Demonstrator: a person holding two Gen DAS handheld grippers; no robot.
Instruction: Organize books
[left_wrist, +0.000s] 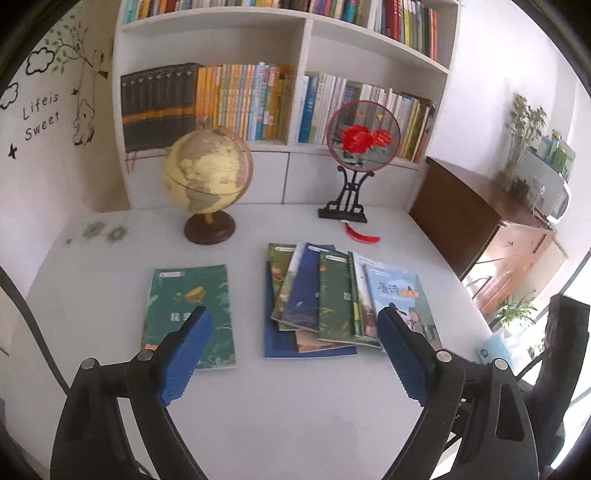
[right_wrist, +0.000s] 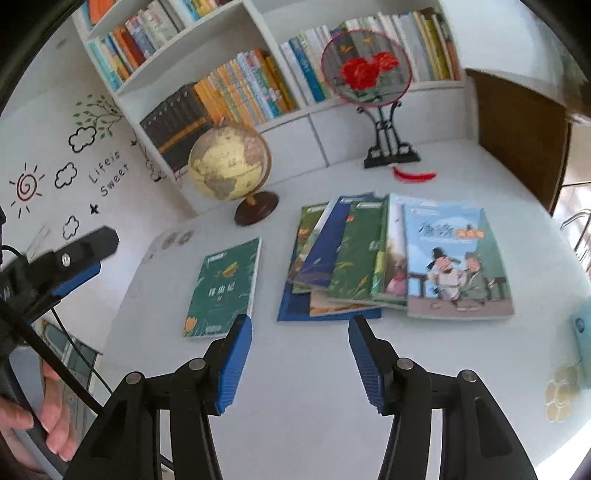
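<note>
Both your grippers hang above the white table (left_wrist: 280, 406) with nothing in them: the left gripper (left_wrist: 291, 325) stands wide, the right gripper (right_wrist: 301, 332) at a middling gap, and neither touches a book. Judging by the layout, the step in hand is to go for the next book to add to the single green book (left_wrist: 190, 314), which lies flat and alone. From the left jaws that book sits partly behind the left-hand pad, while the fanned pile (left_wrist: 317, 295) spreads from between the pads out to the right-hand one. From the right jaws the green book (right_wrist: 223, 288) lies just beyond the left-hand pad, the pile (right_wrist: 343, 258) ahead between and past the pads, and its topmost light blue book (right_wrist: 456, 262) off beyond the right-hand pad. To do it well, take the light blue book first, since it overlaps the rest; come in low and shallow at its near edge, which overhangs nothing, so you will likely need to slide it toward the table's edge or lift a corner before closing. Keep the other gripper clear of the globe (left_wrist: 208, 173) and the fan stand (left_wrist: 349, 192).
</note>
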